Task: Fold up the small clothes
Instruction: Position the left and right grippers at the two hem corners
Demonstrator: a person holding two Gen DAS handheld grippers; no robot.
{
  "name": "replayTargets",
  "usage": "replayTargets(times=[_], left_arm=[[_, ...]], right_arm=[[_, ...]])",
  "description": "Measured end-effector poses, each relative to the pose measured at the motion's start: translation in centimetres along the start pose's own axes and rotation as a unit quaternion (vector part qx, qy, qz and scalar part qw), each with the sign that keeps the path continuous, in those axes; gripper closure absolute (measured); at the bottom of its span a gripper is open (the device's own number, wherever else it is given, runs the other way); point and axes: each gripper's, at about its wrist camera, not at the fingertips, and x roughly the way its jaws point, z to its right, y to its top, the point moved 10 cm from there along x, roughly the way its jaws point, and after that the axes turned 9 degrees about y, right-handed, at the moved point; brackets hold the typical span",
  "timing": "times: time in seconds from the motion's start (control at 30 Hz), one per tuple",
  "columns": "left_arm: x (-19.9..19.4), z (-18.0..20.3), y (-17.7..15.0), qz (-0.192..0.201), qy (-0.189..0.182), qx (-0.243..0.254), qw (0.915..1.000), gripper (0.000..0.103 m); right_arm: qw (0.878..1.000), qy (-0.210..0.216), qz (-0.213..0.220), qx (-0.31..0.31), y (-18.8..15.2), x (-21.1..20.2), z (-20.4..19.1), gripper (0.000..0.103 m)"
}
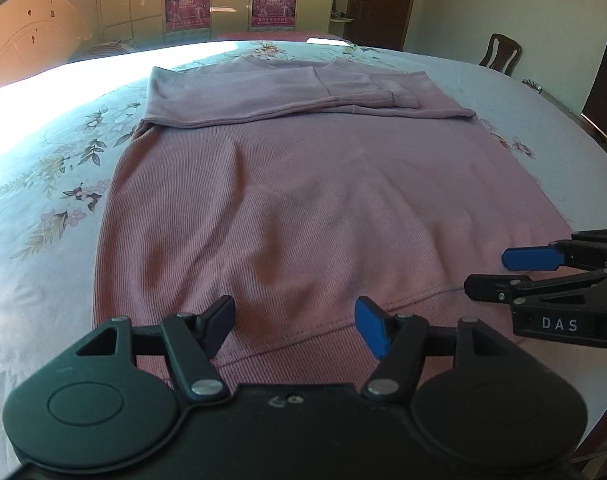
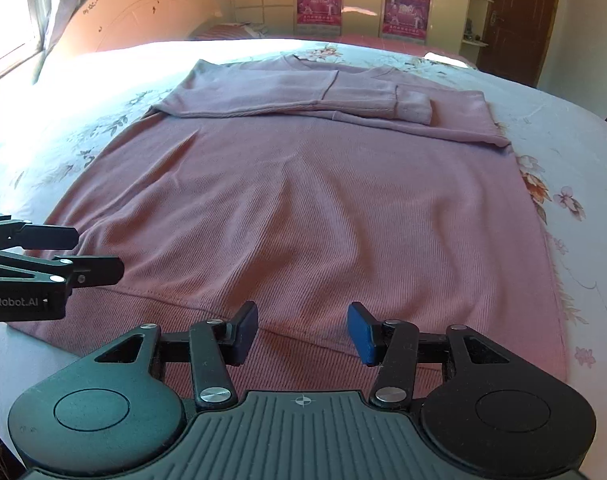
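A pink ribbed sweater (image 1: 303, 200) (image 2: 303, 208) lies flat on the bed, its hem toward me and both sleeves (image 1: 287, 92) (image 2: 303, 92) folded across the chest at the far end. My left gripper (image 1: 295, 322) hovers open over the left half of the hem, with only flat cloth showing between its fingers. My right gripper (image 2: 303, 330) stands open over the right half of the hem and pinches nothing. Each gripper shows in the other's view, the right one (image 1: 503, 274) at the right edge and the left one (image 2: 91, 254) at the left edge.
The sweater rests on a pale floral bedsheet (image 1: 55, 168) (image 2: 575, 168). A wooden headboard (image 2: 143, 12) and wardrobe doors with red posters (image 1: 187, 0) stand beyond the bed. A chair (image 1: 501, 54) and a dark door (image 2: 515, 12) are at the far right.
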Motion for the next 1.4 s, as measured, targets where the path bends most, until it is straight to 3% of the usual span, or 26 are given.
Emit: replayTargets(times=[0.63, 0.83, 1.2, 1.4], left_arm=[[-0.8, -2.5, -2.4, -0.001, 0.019, -0.001, 0.9998, 0.036], [-1.5, -3.8, -2.4, -0.003, 0.03, -0.016, 0.9994, 0.036], [-2.3, -6.9, -2.5, -0.007, 0.057, -0.045, 0.9973, 0.032], [-2.2, -7.8, -3.6, -0.025, 0.042, -0.066, 0.9966, 0.033]], right_arm=[[0.995, -0.081, -0.001, 0.05, -3.6, -3.5, 7.4, 0.053], [0.993, -0.093, 0.004, 0.066, -3.9, -4.6, 8.7, 0.042], [0.991, -0.103, 0.01, 0.083, -3.8, -5.9, 10.4, 0.042], [0.988, -0.113, 0.011, 0.104, -4.3, -6.5, 12.2, 0.038]])
